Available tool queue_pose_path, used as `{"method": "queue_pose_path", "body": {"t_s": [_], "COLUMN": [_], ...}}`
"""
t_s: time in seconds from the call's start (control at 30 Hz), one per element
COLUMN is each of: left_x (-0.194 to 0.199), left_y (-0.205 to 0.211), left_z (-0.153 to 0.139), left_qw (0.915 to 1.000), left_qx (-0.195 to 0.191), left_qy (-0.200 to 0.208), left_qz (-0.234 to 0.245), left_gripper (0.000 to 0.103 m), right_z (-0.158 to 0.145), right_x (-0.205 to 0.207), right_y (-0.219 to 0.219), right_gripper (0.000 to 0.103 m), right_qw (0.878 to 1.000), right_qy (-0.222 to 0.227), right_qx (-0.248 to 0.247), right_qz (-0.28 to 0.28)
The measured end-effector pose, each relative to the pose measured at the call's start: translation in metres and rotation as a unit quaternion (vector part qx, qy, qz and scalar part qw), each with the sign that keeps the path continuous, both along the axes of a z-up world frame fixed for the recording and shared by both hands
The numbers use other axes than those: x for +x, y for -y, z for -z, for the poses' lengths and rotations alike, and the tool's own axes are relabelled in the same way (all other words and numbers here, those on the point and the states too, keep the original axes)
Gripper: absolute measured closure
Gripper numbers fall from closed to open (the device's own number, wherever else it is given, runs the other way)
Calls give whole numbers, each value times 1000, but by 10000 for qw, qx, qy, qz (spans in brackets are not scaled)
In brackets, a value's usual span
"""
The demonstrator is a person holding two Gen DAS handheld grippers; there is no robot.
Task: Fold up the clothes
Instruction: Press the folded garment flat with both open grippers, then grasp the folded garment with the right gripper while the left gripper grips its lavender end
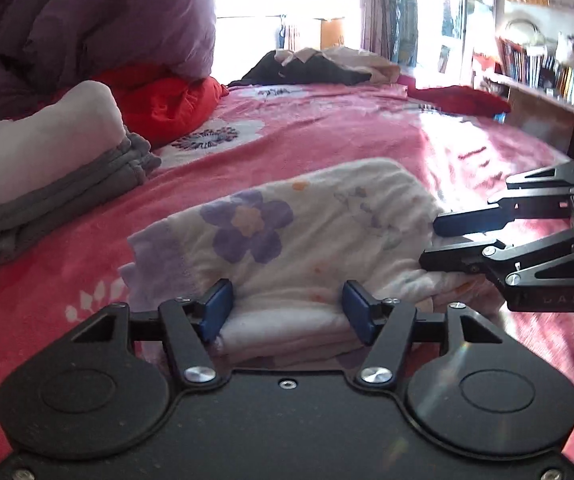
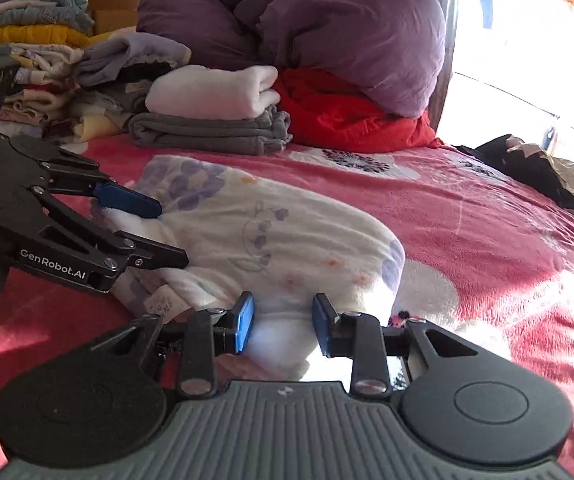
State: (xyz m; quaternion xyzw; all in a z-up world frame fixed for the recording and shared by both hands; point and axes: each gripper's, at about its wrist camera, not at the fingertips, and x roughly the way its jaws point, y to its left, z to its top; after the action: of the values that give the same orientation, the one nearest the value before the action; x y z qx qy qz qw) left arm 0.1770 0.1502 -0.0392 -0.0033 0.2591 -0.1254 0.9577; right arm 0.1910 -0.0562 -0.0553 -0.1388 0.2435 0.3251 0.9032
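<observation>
A folded white garment with purple flowers (image 1: 287, 232) lies on the pink bed cover (image 1: 327, 128). My left gripper (image 1: 287, 312) is wide open, its blue pads on either side of the garment's near edge. My right gripper (image 2: 283, 318) is also open around the garment (image 2: 279, 232) at another edge. In the left wrist view the right gripper (image 1: 439, 244) comes in from the right, one finger above and one below the fabric. In the right wrist view the left gripper (image 2: 163, 232) does the same from the left.
A folded white piece on a folded grey piece (image 2: 215, 120) lies behind the garment. A stack of folded clothes (image 2: 39, 52) stands at the headboard. A purple duvet (image 2: 327, 20) and red bedding (image 2: 347, 116) lie beyond. Dark unfolded clothes (image 1: 311, 66) lie at the bed's far end. A bookshelf (image 1: 547, 72) stands right.
</observation>
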Motion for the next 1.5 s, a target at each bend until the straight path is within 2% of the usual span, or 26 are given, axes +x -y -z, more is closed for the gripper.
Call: {"method": "queue_pose_path", "body": {"t_s": [0.07, 0.1, 0.17, 0.23, 0.3, 0.37, 0.4, 0.43, 0.53, 0.63, 0.77, 0.8, 0.87, 0.93, 1.0, 1.1, 1.17, 1.2, 1.27, 1.33, 1.37, 1.43, 1.5], "left_x": [-1, 0, 7, 16, 25, 36, 37, 37, 39, 40, 29, 25, 11, -1, -9, -17, -22, -24, -26, -25, -24, -21, -18], "left_y": [-8, -9, -5, 0, 6, 16, 21, 22, 15, 15, 10, 6, -11, -36, -66, -104, -121, -125, -126, -123, -121, -116, -112], "left_z": [-11, -16, -21, -18, -12, 4, 15, 19, 25, 27, 15, 8, -5, -15, -14, 1, 13, 17, 19, 20, 20, 25, 31], "left_qw": [9977, 9964, 9953, 9963, 9976, 9970, 9950, 9945, 9961, 9962, 9979, 9983, 9963, 9881, 9705, 9266, 8933, 8821, 8740, 8723, 8724, 8714, 8660], "left_qx": [-364, -399, -225, -47, 202, 684, 934, 978, 762, 733, 425, 249, -287, -991, -1937, -3273, -3997, -4217, -4378, -4399, -4401, -4388, -4436], "left_qy": [421, 569, 723, 648, 432, -28, -114, -124, -180, -170, 0, 46, 230, 281, 39, -485, -794, -910, -1049, -1228, -1302, -1484, -1622], "left_qz": [-383, -484, -599, -568, -494, -369, -340, -360, -416, -443, -489, -527, -771, -1145, -1438, -1784, -1894, -1890, -1831, -1745, -1684, -1618, -1644], "left_gripper": [44, 44, 44, 44, 44, 44, 44, 44, 43, 43, 42, 42, 38, 34, 30, 27, 25, 25, 23, 22, 22, 21, 21], "right_z": [-17, -23, -32, -32, -23, -7, 4, 15, 29, 33, 18, 11, -3, -7, -4, 12, 27, 33, 46, 58, 64, 70, 75], "right_x": [-1, 1, 7, 17, 33, 49, 51, 53, 50, 53, 47, 42, 28, 20, 19, 24, 25, 25, 27, 28, 28, 26, 24], "right_y": [5, 4, -4, -12, -17, -22, -24, -26, -26, -25, -33, -31, -14, 10, 37, 71, 89, 94, 97, 99, 97, 95, 93], "right_gripper": [68, 66, 59, 53, 53, 53, 52, 52, 52, 52, 52, 51, 45, 30, 29, 29, 29, 29, 27, 26, 26, 26, 26], "right_qw": [9995, 9991, 9978, 9970, 9984, 9994, 9995, 9995, 9991, 9987, 9996, 9995, 9980, 9920, 9784, 9430, 9082, 8933, 8698, 8444, 8371, 8316, 8246], "right_qy": [263, 394, 622, 746, 474, 25, -99, -202, -135, -179, -107, -53, 17, -88, -515, -1334, -1830, -2026, -2380, -2721, -2838, -2856, -2859], "right_qx": [161, 183, 240, 182, 300, 315, 264, 222, 366, 432, 43, 41, 435, 924, 1518, 2424, 3117, 3379, 3730, 4061, 4147, 4252, 4385], "right_qz": [9, 33, 14, 28, 100, 152, 138, 127, 180, 201, 248, 295, 462, 857, 1308, 1852, 2110, 2163, 2183, 2193, 2160, 2147, 2147]}}
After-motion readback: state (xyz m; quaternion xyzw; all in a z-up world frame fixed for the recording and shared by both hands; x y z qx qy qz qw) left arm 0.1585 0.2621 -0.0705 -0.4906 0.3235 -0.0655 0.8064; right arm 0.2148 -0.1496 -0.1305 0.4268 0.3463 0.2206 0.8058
